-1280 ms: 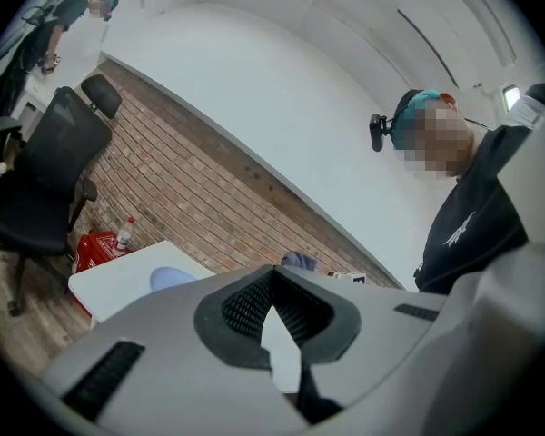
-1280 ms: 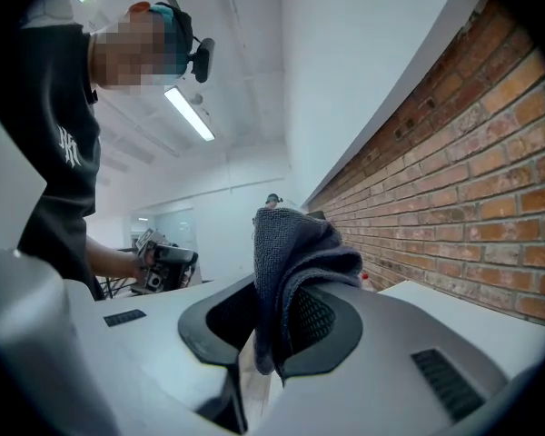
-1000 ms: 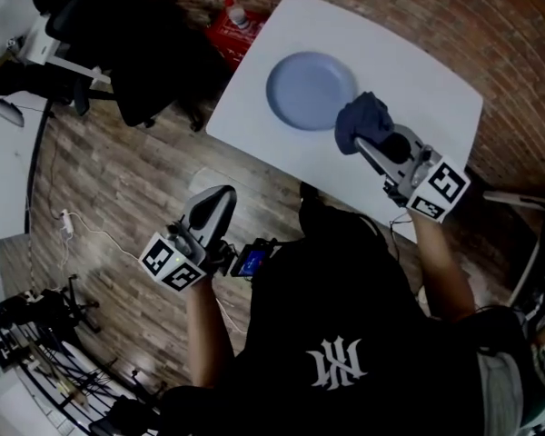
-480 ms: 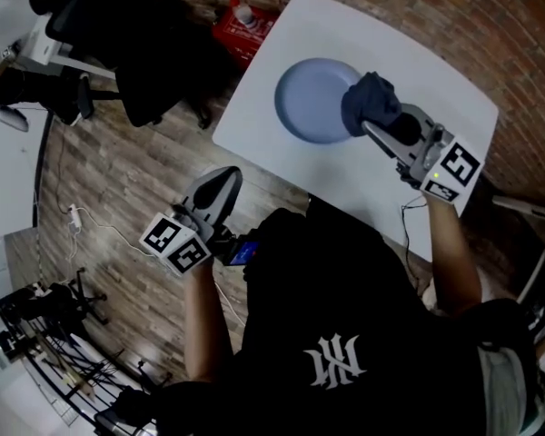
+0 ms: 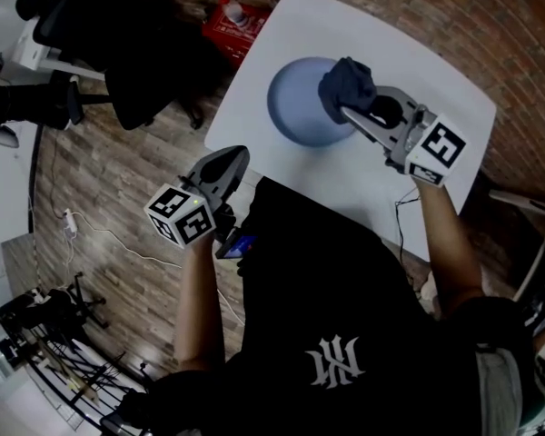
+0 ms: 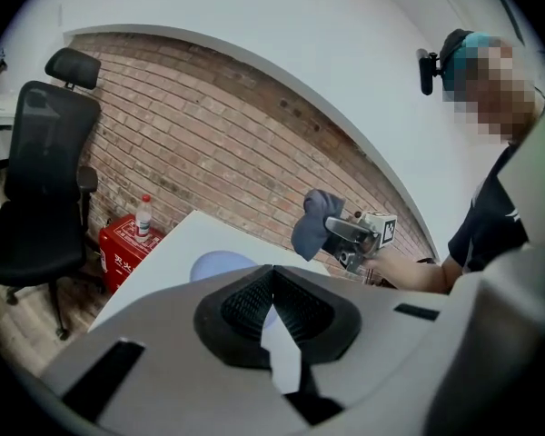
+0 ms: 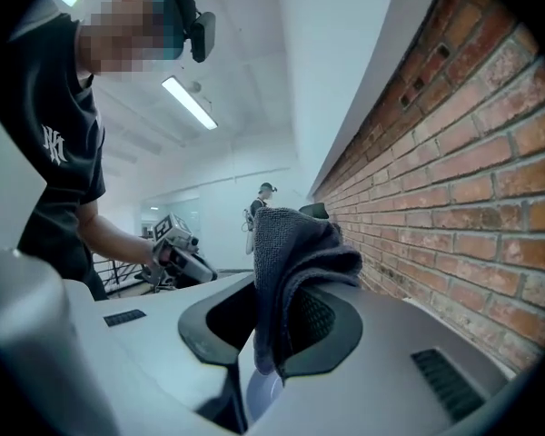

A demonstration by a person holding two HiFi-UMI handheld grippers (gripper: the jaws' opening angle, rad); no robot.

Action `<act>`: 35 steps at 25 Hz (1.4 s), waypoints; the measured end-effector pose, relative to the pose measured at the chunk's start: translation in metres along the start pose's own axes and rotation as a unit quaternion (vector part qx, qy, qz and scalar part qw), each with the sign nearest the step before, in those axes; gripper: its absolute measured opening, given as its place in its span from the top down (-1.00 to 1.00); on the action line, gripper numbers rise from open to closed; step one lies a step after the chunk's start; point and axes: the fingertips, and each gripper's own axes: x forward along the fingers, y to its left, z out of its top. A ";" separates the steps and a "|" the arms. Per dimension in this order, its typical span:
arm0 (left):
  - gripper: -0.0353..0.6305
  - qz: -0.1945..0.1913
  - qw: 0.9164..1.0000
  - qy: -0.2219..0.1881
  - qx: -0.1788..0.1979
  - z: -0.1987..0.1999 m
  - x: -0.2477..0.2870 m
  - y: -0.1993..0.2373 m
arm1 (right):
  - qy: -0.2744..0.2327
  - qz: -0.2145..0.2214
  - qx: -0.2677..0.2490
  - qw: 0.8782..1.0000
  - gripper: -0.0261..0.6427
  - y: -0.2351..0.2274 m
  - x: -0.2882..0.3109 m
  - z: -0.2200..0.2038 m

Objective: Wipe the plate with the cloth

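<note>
A light blue plate [image 5: 295, 105] lies on the white table [image 5: 422, 71]. My right gripper [image 5: 345, 107] is shut on a dark blue cloth [image 5: 347, 85], which hangs over the plate's right part. In the left gripper view the cloth [image 6: 314, 225] is a little above the plate [image 6: 218, 266]. In the right gripper view the cloth [image 7: 291, 271] drapes between the jaws, and a sliver of plate [image 7: 262, 393] shows below. My left gripper [image 5: 227, 163] is shut on nothing, just off the table's near edge, left of the plate.
A red box [image 5: 232, 25] with a bottle [image 5: 234, 13] on it stands on the wooden floor by the table's far left corner. A black office chair [image 5: 118, 44] is to the left. A brick wall [image 7: 472, 171] runs behind the table.
My right gripper has carried the cloth left, from beside the plate to over its right part. My left gripper has risen closer to the table's near edge.
</note>
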 end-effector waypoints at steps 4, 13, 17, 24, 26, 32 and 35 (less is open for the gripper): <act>0.88 0.004 1.000 0.026 0.002 -0.008 0.027 0.017 | 0.025 0.005 0.018 1.000 0.69 -0.014 0.019 -0.027; 0.88 0.028 0.996 0.047 -0.073 -0.044 0.073 0.076 | 0.053 0.007 0.017 0.998 0.69 -0.042 0.065 -0.063; 0.88 0.046 0.991 0.069 -0.103 -0.071 0.090 0.091 | 0.065 0.006 0.022 0.998 0.69 -0.050 0.073 -0.083; 0.88 0.068 0.982 0.100 -0.143 -0.103 0.101 0.109 | 0.102 0.014 0.018 0.995 0.69 -0.057 0.094 -0.118; 0.88 0.060 0.980 0.104 -0.157 -0.108 0.106 0.108 | 0.113 0.014 0.023 0.993 0.69 -0.061 0.100 -0.129; 0.74 0.064 0.975 0.113 -0.179 -0.119 0.118 0.112 | 0.136 0.012 0.016 0.991 0.69 -0.060 0.114 -0.153; 0.69 0.061 0.972 0.115 -0.194 -0.122 0.124 0.113 | 0.139 0.016 0.021 0.990 0.69 -0.059 0.122 -0.157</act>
